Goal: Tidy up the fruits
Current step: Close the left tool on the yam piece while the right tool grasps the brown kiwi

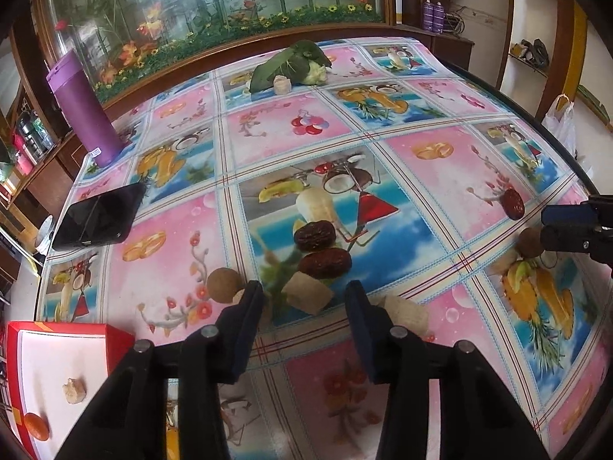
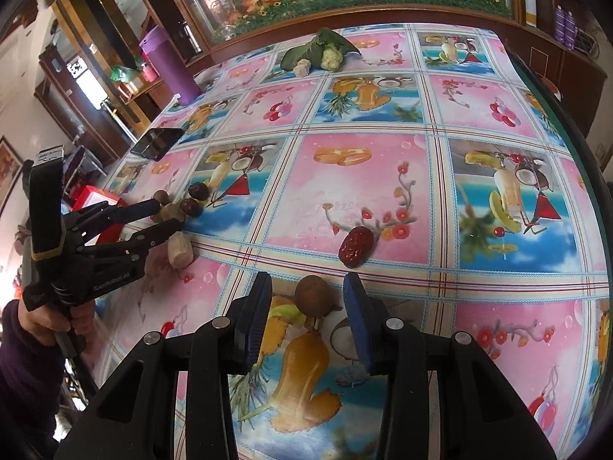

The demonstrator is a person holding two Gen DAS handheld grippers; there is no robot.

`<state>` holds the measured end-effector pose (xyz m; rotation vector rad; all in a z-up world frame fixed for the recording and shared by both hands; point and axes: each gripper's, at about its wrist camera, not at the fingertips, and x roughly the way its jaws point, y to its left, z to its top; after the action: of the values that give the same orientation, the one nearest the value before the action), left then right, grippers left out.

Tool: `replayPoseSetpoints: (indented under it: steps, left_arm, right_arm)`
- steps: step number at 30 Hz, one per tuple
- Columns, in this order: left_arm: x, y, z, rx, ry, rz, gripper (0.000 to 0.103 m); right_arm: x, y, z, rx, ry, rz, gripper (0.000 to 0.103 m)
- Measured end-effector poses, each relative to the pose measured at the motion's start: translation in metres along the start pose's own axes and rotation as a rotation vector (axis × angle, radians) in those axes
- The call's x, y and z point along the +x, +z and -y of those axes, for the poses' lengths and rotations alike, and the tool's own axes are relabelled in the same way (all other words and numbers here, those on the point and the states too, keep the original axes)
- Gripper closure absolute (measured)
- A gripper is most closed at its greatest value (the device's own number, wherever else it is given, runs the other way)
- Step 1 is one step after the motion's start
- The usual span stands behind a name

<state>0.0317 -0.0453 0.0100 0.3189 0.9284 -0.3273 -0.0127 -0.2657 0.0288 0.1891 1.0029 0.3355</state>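
Note:
My left gripper [image 1: 304, 293] is open, low over the table, with a pale tan chunk [image 1: 308, 292] between its fingertips. Two red dates [image 1: 315, 234] [image 1: 325, 262] lie just beyond it, a brown round longan [image 1: 224, 285] at its left finger and a pale piece [image 1: 408, 312] at its right finger. My right gripper [image 2: 306, 291] is open around a brown longan [image 2: 314, 296] on the table. A red date [image 2: 356, 247] lies just past it. The left gripper also shows in the right wrist view [image 2: 168, 214], and the right gripper in the left wrist view [image 1: 551, 224].
A red box [image 1: 57, 368] with a white inside holds a pale chunk [image 1: 74, 390] and an orange fruit [image 1: 37, 426] at the near left. A black phone [image 1: 99, 216], a purple tumbler [image 1: 86, 109] and a leafy cauliflower [image 1: 302, 63] sit farther back. The table edge [image 2: 574, 145] runs along the right.

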Motion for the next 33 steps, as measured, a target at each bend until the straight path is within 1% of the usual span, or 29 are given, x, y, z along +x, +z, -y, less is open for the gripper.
replayPoseSetpoints:
  steps: [1,4,8,11,14,18,24,27,29,31,33]
  left_arm:
    - [0.000,0.000,0.000,0.002,-0.004,0.004,0.063]
    - [0.000,0.001,0.000,0.009,-0.021,0.008,0.072]
    - [-0.003,-0.003,0.002,0.019,-0.033,0.017,0.073]
    - [-0.009,-0.008,-0.001,0.007,-0.044,0.022,0.073]
    - [-0.022,-0.018,-0.009,-0.017,-0.041,0.035,0.073]
    - [-0.047,-0.033,-0.019,-0.056,-0.049,0.073,0.073]
    - [-0.075,-0.054,-0.025,-0.116,-0.067,0.123,0.073]
    - [-0.079,-0.061,-0.026,-0.134,-0.087,0.129,0.073]
    - [-0.079,-0.064,-0.024,-0.139,-0.084,0.126,0.073]
    - [-0.079,-0.066,-0.023,-0.144,-0.091,0.125,0.073]
    - [-0.081,-0.069,-0.023,-0.147,-0.094,0.127,0.073]
  right_arm:
    - [0.000,0.000,0.000,-0.001,0.002,0.000,0.065]
    - [0.000,-0.001,-0.002,-0.018,0.001,-0.002,0.065]
    - [-0.001,-0.003,-0.004,-0.046,-0.004,-0.011,0.065]
    - [-0.003,-0.005,-0.008,-0.079,-0.013,-0.007,0.065]
    - [-0.004,-0.008,-0.012,-0.112,-0.021,-0.006,0.065]
    - [-0.001,-0.010,-0.015,-0.135,-0.045,-0.011,0.064]
    - [0.014,-0.013,-0.023,-0.178,-0.111,-0.047,0.064]
    - [0.020,-0.014,-0.025,-0.187,-0.143,-0.045,0.064]
    - [0.024,-0.013,-0.024,-0.174,-0.151,-0.039,0.064]
    - [0.026,-0.013,-0.026,-0.181,-0.174,-0.017,0.066]
    - [0.028,-0.014,-0.029,-0.193,-0.215,0.002,0.075]
